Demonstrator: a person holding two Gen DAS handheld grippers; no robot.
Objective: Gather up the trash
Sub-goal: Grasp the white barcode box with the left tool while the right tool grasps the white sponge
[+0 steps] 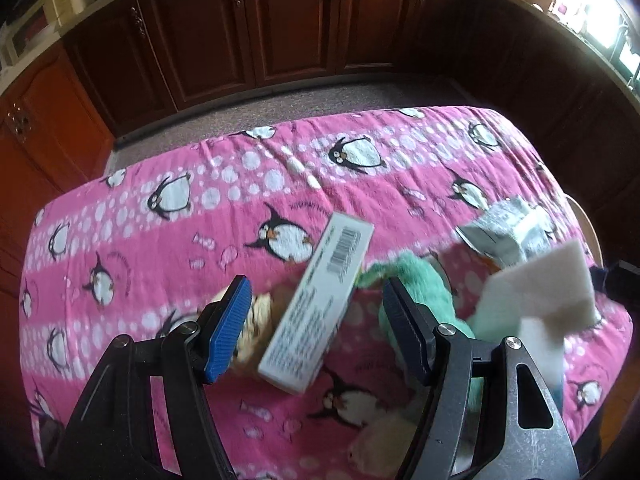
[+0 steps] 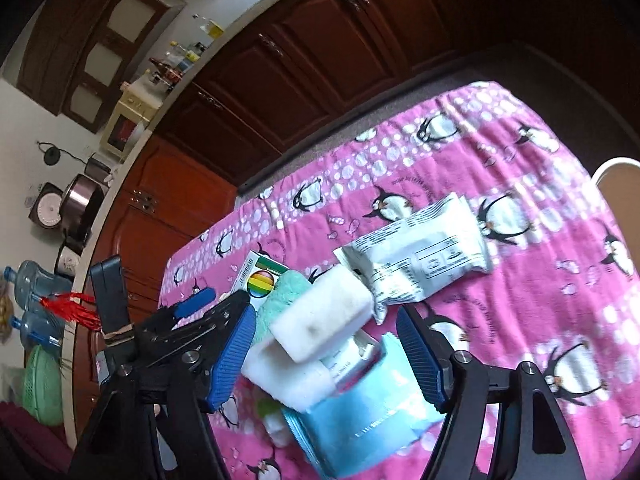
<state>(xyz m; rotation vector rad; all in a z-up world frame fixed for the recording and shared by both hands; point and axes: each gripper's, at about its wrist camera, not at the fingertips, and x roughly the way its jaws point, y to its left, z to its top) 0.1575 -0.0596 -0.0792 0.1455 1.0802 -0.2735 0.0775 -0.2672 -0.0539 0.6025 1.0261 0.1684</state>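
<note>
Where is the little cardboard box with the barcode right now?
In the left wrist view the box lies on the pink penguin cloth between the left gripper's open fingers, untouched, with a green fluffy toy just to its right.

Fleecy cloth tablecloth (image 1: 168, 248), glossy wooden cabinets (image 1: 288, 28)

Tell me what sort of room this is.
Most likely a home kitchen: dark wooden cabinets under a countertop with bottles, and a table under a pink penguin cloth.
</note>
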